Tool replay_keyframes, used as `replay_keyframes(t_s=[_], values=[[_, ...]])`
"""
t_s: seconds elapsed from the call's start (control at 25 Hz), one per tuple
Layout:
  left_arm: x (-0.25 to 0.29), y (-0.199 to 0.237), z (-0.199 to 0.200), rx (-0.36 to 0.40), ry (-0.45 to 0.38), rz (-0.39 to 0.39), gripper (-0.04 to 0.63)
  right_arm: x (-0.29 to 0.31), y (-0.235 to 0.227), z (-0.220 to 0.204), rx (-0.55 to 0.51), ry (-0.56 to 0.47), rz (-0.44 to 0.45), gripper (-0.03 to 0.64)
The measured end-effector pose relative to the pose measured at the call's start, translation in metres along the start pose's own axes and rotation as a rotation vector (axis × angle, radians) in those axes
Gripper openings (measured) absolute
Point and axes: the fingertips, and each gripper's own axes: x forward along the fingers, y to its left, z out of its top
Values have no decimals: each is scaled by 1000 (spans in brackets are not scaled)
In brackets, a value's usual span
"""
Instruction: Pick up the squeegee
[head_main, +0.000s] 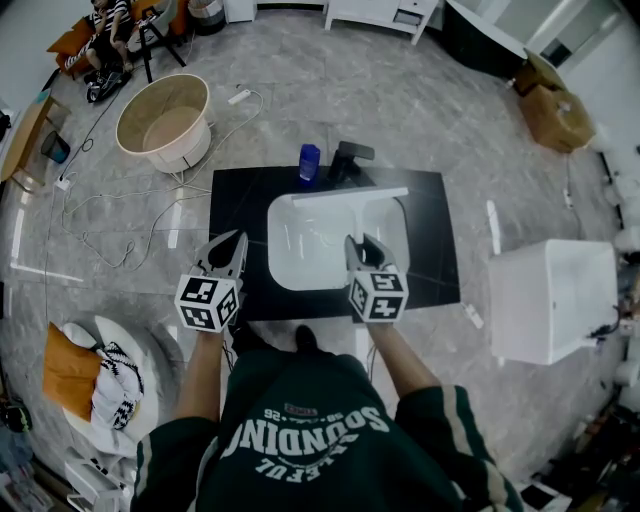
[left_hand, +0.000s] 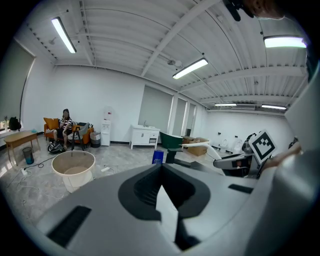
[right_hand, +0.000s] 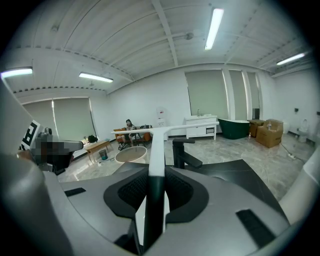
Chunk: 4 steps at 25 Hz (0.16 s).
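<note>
Right claw (right_hand: 156, 172): I have its jaws partway closed, clamped on the handle of the squeegee (right_hand: 157, 145). The handle runs straight out between the pads.

Squeegee: the long white head sits crosswise at the far end of the handle, ahead of the jaws. From the head view it hangs over the sink (head_main: 278, 235), just beyond the claw tips (head_main: 362, 250).

Left claw (left_hand: 161, 170): its jaws are drawn together on nothing. It sits off to the side of the right claw (head_main: 228, 252), near the front edge of the black counter (head_main: 235, 200).

Beyond the head: a black faucet (right_hand: 184, 152) stands just past it, with a blue cup (head_main: 310, 162) beside that.

Risk, twist: I judge the grip sits low on the handle, so the wide head could roll in the pads if I swing quickly.

Risk, knock: pushing forward could put the head against the faucet.

Risk, drop: a slip from here would land it in the basin.

Hidden: the handle's near end is buried under the claw body.

Unclear: I cannot tell whether the head is clear of the sink's rim or resting on it.

Unclear: the pad contact itself is dark in the right gripper view.
</note>
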Motion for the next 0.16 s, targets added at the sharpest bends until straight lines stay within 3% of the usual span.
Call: replay_keyframes(t_s=[0.16], values=[[3, -1, 1, 2, 1, -5, 2, 0, 1, 2, -21, -4, 5, 87]])
